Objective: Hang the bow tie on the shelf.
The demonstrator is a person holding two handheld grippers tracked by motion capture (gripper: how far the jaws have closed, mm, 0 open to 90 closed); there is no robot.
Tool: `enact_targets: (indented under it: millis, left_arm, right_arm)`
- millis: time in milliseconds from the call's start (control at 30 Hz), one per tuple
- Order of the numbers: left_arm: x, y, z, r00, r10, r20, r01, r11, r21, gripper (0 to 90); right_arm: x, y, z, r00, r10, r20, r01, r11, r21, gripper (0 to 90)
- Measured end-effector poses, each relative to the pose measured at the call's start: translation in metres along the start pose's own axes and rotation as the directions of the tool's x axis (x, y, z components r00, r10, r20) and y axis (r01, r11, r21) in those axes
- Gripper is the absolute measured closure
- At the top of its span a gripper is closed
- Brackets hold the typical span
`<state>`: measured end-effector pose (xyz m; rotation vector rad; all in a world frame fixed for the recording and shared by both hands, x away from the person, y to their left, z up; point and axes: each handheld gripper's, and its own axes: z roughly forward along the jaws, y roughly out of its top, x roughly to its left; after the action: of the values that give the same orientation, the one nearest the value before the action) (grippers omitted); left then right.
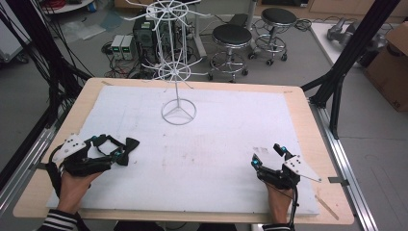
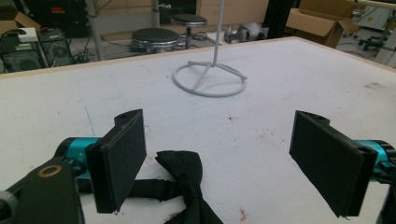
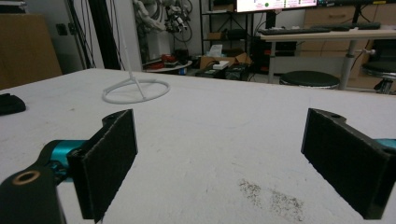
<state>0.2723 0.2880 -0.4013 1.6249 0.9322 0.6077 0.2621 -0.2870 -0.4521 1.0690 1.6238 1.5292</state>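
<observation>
Two grippers rest on the table with jaws apart: the left gripper [image 1: 111, 148] straddles a bow tie [image 2: 189, 182] at eight o'clock, ungrasped. The right gripper [image 1: 267, 155], at four, is empty. The rack [image 1: 175, 57] at twelve looks bare, so any hanging probably lies ahead.

One bow tie [image 1: 126, 148]; one wire rack [image 1: 174, 62] (white); two stools [image 1: 232, 36].

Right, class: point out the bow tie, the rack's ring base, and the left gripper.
bow tie [image 2: 187, 173], left gripper view, on its upper wing.
ring base [image 1: 179, 112], high view, on the hub where its spokes meet.
left gripper [image 1: 108, 146], high view, midway between its fingertips.
</observation>
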Motion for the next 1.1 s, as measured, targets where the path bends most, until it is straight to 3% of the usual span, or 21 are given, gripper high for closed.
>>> enact_targets:
  millis: [167, 200, 233, 267, 300, 333, 367, 433, 500, 633, 667, 767, 800, 833, 867, 933, 967, 1000, 1033, 1067, 1100]
  left_arm:
    - [0.003, 0.009, 0.001, 0.9997, 0.025, -0.003, -0.024, 0.9965, 0.08, 18.2]
    - [0.003, 0.011, 0.004, 0.9985, 0.055, 0.005, -0.055, 0.9893, 0.135, 18.3]
    - [0.003, 0.011, 0.004, 0.9985, 0.055, 0.005, -0.055, 0.9893, 0.135, 18.7]
    - [0.001, 0.014, 0.007, 0.9954, 0.095, 0.015, -0.096, 0.9757, 0.197, 19.5]
    - [0.001, 0.014, 0.007, 0.9954, 0.095, 0.015, -0.096, 0.9757, 0.197, 20.5]
    - [-0.001, 0.017, 0.011, 0.9903, 0.138, 0.013, -0.137, 0.9553, 0.262, 21.2]
    - [-0.001, 0.017, 0.011, 0.9903, 0.138, 0.013, -0.137, 0.9553, 0.262, 21.1]
    - [-0.002, 0.021, 0.014, 0.9865, 0.164, -0.005, -0.154, 0.9369, 0.314, 19.7]
    - [-0.002, 0.026, 0.018, 0.9872, 0.158, -0.024, -0.14, 0.9287, 0.344, 20.2]
    - [-0.003, 0.027, 0.02, 0.9885, 0.151, -0.006, -0.139, 0.923, 0.359, 26.6]
    - [-0.004, 0.026, 0.023, 0.9882, 0.153, -0.003, -0.14, 0.9117, 0.386, 26.6]
    - [-0.004, 0.023, 0.024, 0.9889, 0.148, 0.015, -0.14, 0.8948, 0.424, 33.8]
    - [-0.005, 0.021, 0.026, 0.9876, 0.157, 0.009, -0.143, 0.8763, 0.46, 35.7]
    - [-0.005, 0.019, 0.028, 0.9869, 0.161, 0.008, -0.145, 0.8653, 0.48, 35.8]
    - [-0.005, 0.019, 0.028, 0.9869, 0.161, 0.008, -0.145, 0.8653, 0.48, 37.2]
    - [-0.006, 0.014, 0.033, 0.9867, 0.162, -0.009, -0.133, 0.8388, 0.528, 40.5]
    - [-0.006, 0.014, 0.033, 0.9867, 0.162, -0.009, -0.133, 0.8388, 0.528, 40.5]
    - [-0.005, 0.012, 0.035, 0.9871, 0.159, -0.018, -0.123, 0.8255, 0.551, 40.5]
    - [-0.005, 0.012, 0.035, 0.9871, 0.159, -0.018, -0.123, 0.8255, 0.551, 40.3]
    - [-0.005, 0.01, 0.038, 0.9881, 0.153, -0.017, -0.116, 0.814, 0.569, 40.4]
    - [-0.005, 0.01, 0.039, 0.9884, 0.151, -0.017, -0.114, 0.8084, 0.577, 40.7]
  right_arm:
    - [0.0, 0.0, 0.0, 1.0, -0.002, 0.0, 0.002, 1.0, 0.0, 9.6]
    - [0.0, 0.0, 0.0, 1.0, 0.0, 0.001, 0.0, 1.0, 0.0, 9.6]
    - [0.0, 0.0, 0.0, 1.0, 0.002, 0.0, -0.002, 1.0, 0.0, 9.6]
    - [0.0, 0.0, 0.0, 1.0, 0.003, 0.0, -0.003, 1.0, 0.0, 9.6]
    - [0.0, 0.0, 0.0, 1.0, 0.003, 0.0, -0.003, 1.0, 0.0, 9.6]
    - [0.0, 0.0, 0.0, 1.0, 0.007, 0.001, -0.007, 1.0, 0.002, 9.6]
    - [0.0, 0.0, 0.0, 1.0, 0.002, 0.002, -0.002, 1.0, 0.0, 9.6]
    - [0.0, 0.0, 0.0, 1.0, 0.007, 0.001, -0.007, 1.0, 0.002, 9.6]
    - [0.0, 0.0, 0.0, 1.0, 0.007, 0.002, -0.007, 1.0, 0.003, 9.6]
    - [0.0, 0.0, 0.0, 1.0, 0.008, 0.0, -0.008, 1.0, 0.003, 9.6]
    - [0.0, 0.0, 0.0, 1.0, 0.004, 0.0, -0.004, 1.0, 0.0, 9.6]
    - [0.0, 0.0, 0.0, 1.0, 0.005, 0.0, -0.005, 1.0, 0.0, 9.6]
    - [0.0, 0.0, 0.0, 1.0, 0.007, 0.0, -0.007, 1.0, 0.0, 9.6]
    - [0.0, 0.0, 0.0, 1.0, 0.006, 0.001, -0.006, 1.0, 0.0, 9.6]
    - [0.0, 0.0, 0.0, 1.0, 0.005, 0.0, -0.005, 1.0, 0.0, 9.6]
    - [-0.001, 0.0, 0.0, 1.0, 0.003, 0.001, -0.003, 1.0, 0.0, 9.6]
    - [-0.001, 0.0, 0.0, 1.0, 0.003, 0.001, -0.003, 1.0, 0.0, 9.6]
    - [0.0, 0.0, 0.0, 1.0, 0.003, 0.002, -0.003, 1.0, 0.0, 9.6]
    - [0.0, 0.0, 0.0, 1.0, 0.003, 0.002, -0.003, 1.0, 0.0, 9.6]
    - [0.0, 0.0, 0.0, 1.0, 0.007, 0.0, -0.007, 1.0, 0.003, 9.6]
    - [0.0, 0.0, 0.0, 1.0, 0.007, 0.001, -0.007, 1.0, 0.003, 9.6]
